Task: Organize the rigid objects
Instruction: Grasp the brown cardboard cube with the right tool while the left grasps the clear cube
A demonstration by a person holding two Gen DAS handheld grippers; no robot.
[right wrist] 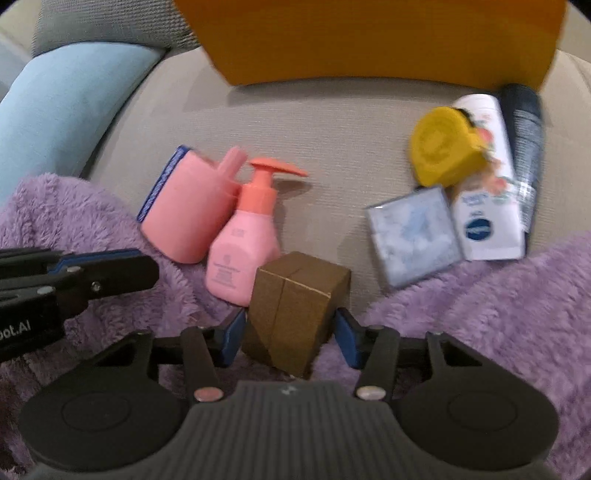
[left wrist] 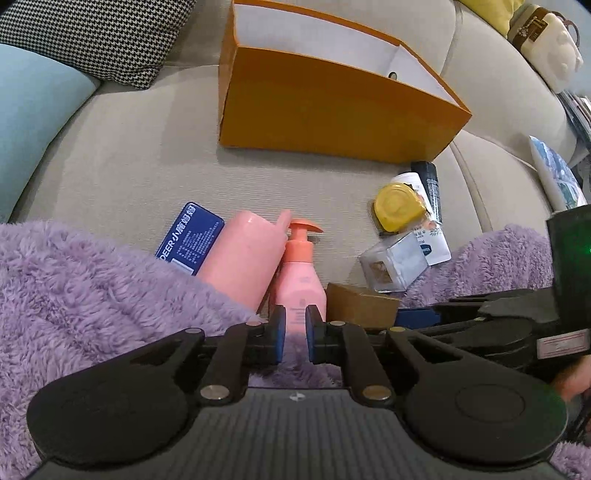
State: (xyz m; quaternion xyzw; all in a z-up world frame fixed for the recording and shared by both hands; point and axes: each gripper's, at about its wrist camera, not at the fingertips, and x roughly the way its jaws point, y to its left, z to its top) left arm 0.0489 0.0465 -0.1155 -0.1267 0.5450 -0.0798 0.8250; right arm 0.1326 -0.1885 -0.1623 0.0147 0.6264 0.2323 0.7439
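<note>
My right gripper (right wrist: 290, 332) is shut on a brown cardboard box (right wrist: 295, 306), also in the left wrist view (left wrist: 364, 304), held just above the purple fleece. My left gripper (left wrist: 295, 334) is shut and empty, just short of a pink pump bottle (left wrist: 299, 277). A pink cup (left wrist: 242, 254) lies on a blue tin (left wrist: 192, 236) left of the bottle. To the right lie a yellow tape measure (left wrist: 397, 206), a clear cube box (left wrist: 393, 264), a white tube (right wrist: 484, 177) and a dark tube (left wrist: 430, 184). An open orange box (left wrist: 325, 107) stands behind.
Everything lies on a beige sofa seat (left wrist: 129, 166). Purple fleece (left wrist: 92, 295) covers the near edge on both sides. A light blue cushion (left wrist: 33, 118) and a houndstooth pillow (left wrist: 96, 33) are at the left. A white bag (left wrist: 546, 48) sits far right.
</note>
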